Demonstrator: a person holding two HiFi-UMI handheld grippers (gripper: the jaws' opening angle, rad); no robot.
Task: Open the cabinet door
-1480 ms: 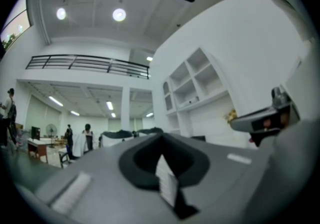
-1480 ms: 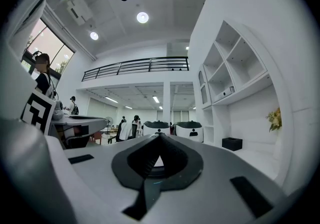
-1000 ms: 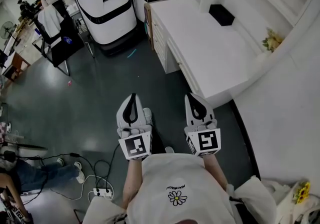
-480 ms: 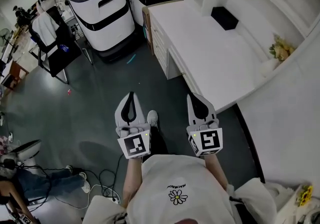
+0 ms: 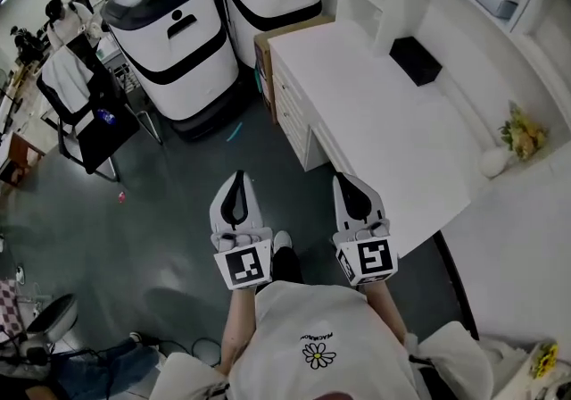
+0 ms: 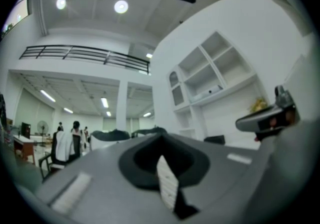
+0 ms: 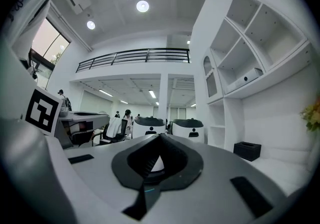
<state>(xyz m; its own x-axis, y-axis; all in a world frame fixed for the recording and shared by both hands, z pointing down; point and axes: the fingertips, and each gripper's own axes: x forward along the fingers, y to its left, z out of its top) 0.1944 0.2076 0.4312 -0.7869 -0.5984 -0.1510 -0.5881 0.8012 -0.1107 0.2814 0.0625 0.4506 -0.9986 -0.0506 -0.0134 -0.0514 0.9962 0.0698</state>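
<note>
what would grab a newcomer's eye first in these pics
The white left gripper and right gripper, each topped by a square-marker cube, sit side by side low in the head view, fingers closed on nothing. Ahead, two big rounded white-and-black machines stand at the top, and a long white desk with a small black box runs along the right.

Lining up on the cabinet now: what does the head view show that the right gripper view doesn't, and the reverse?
Only the head view: the dark floor, the drawer fronts under the white desk, and the person's shirt. Only the right gripper view: the balcony railing and the ceiling lights. Both: the black box on the desk, the two white-and-black machines, and the right gripper, shut and empty.
</note>
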